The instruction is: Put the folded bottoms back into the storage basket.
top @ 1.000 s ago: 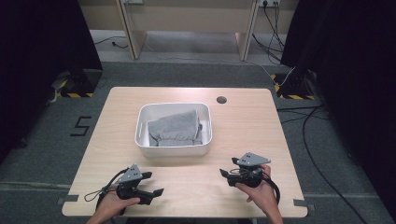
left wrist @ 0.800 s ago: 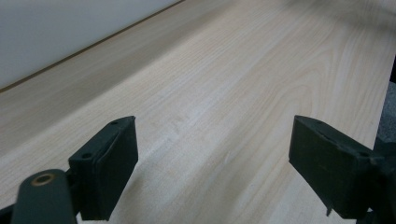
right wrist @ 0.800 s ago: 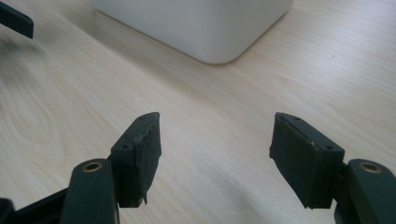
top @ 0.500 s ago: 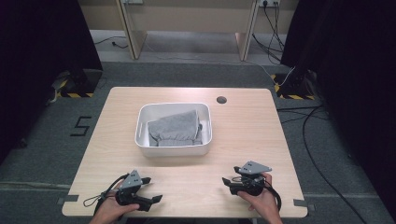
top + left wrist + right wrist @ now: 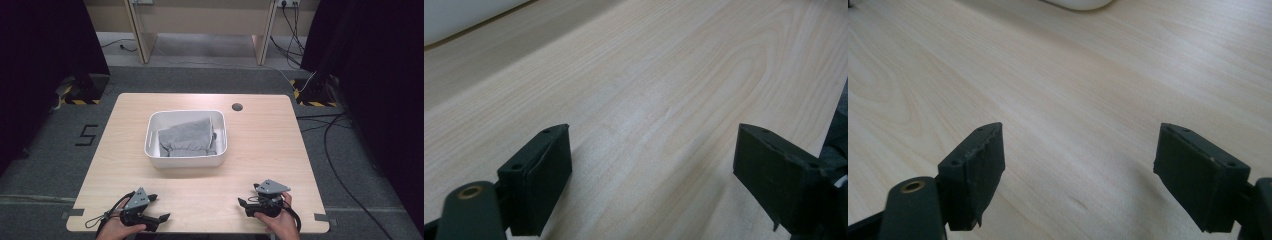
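- Both grippers have drawn back toward the person's edge of the table (image 5: 260, 135) since the earlier frames, ending lower in the high view than a second ago.
- Left gripper (image 5: 159, 218) now rests near the front left part of the table, held by the left hand (image 5: 117, 229), with its cable looping off to the left.
- Its jaws stand wide apart with nothing between them; in the left gripper view, the left gripper (image 5: 651, 172) shows bare wood grain in the gap.
- Right gripper (image 5: 245, 206) sits near the front right part of the table, in the right hand (image 5: 277, 220), with the grey three-cornered plate on top.
- Its jaws are likewise spread wide and hold nothing; in the right gripper view, the right gripper (image 5: 1078, 167) has plain tabletop between its pads.
- White bin (image 5: 152, 137) has stayed put in the middle of the table, well apart from both grippers.
- Grey cloth (image 5: 187, 137) lies folded inside the bin, unchanged from the earlier frames.
- A rounded white edge of the bin (image 5: 1080, 4) shows at the top of the right gripper view.
- Beside the bin's far right corner, a small dark round hole (image 5: 237, 106) marks the tabletop.
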A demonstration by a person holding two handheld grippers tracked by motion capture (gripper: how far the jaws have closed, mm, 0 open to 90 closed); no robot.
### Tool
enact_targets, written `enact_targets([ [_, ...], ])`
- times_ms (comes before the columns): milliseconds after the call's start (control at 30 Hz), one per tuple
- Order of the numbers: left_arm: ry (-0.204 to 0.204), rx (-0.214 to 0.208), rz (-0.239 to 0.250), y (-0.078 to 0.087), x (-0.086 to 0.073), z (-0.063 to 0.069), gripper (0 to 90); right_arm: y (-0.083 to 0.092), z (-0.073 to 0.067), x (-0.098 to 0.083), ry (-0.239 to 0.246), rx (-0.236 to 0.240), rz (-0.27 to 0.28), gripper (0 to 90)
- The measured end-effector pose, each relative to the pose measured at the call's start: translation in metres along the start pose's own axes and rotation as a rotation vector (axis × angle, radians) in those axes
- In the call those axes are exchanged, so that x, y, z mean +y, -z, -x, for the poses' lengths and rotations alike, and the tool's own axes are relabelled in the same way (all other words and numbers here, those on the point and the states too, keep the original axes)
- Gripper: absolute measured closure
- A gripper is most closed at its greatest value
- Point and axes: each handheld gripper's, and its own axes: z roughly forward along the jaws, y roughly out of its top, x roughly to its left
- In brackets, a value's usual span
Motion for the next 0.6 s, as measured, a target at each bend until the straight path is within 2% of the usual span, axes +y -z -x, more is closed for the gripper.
enact_targets([
  [67, -0.006, 0.006, -0.001, 0.001, -0.001, 0.001, 15.4, 0.001, -0.001, -0.003, -0.011, -0.019, -0.004, 19.3],
  [267, -0.03, 0.026, 0.007, 0.002, -0.005, 0.004, 15.0, 0.004, -0.002, -0.015, 0.002, -0.056, -0.039, 19.1],
  [367, -0.062, 0.044, 0.009, 0.002, -0.007, 0.007, 14.8, 0.007, -0.004, -0.019, 0.01, -0.073, -0.029, 19.1],
  [467, -0.077, 0.055, 0.013, 0.001, -0.009, 0.009, 14.5, 0.009, -0.005, -0.023, 0.01, -0.081, -0.021, 18.3],
  [600, -0.075, 0.055, 0.022, 0.002, -0.011, 0.01, 14.0, 0.011, -0.008, -0.03, 0.019, -0.073, 0.009, 15.3],
])
